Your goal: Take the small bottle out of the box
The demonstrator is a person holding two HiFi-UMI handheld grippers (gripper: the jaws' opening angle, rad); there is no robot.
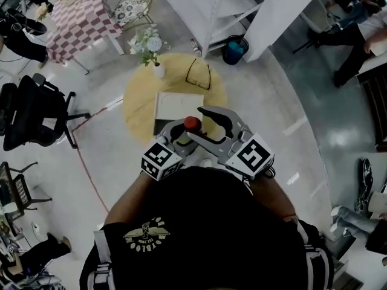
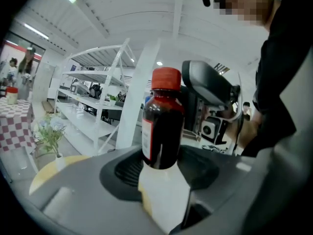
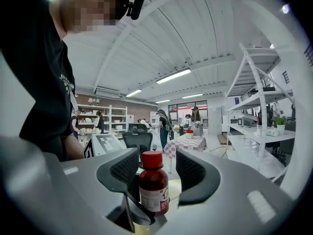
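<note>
**Bottle raised, not yet freed**

Above the round table [image 1: 136,101], the left claw [image 2: 159,173] pinches the white box [image 2: 164,199]. The right claw [image 3: 156,173] stands spread around the small bottle [image 2: 161,126], which seems seated in the box's top. Pulling it clear remains.

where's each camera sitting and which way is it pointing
Head view: on the person's head, facing steeply down at a flat white box on a round yellow table; shows their black-shirted torso, left tongs and right tongs.
Left gripper view: on the left tongs, facing along jaws shut on a dark brown red-capped bottle; right tongs and torso beyond.
Right gripper view: on the right tongs, facing along open jaws flanking the bottle; torso at left.
Shared: all three show the bottle.
</note>
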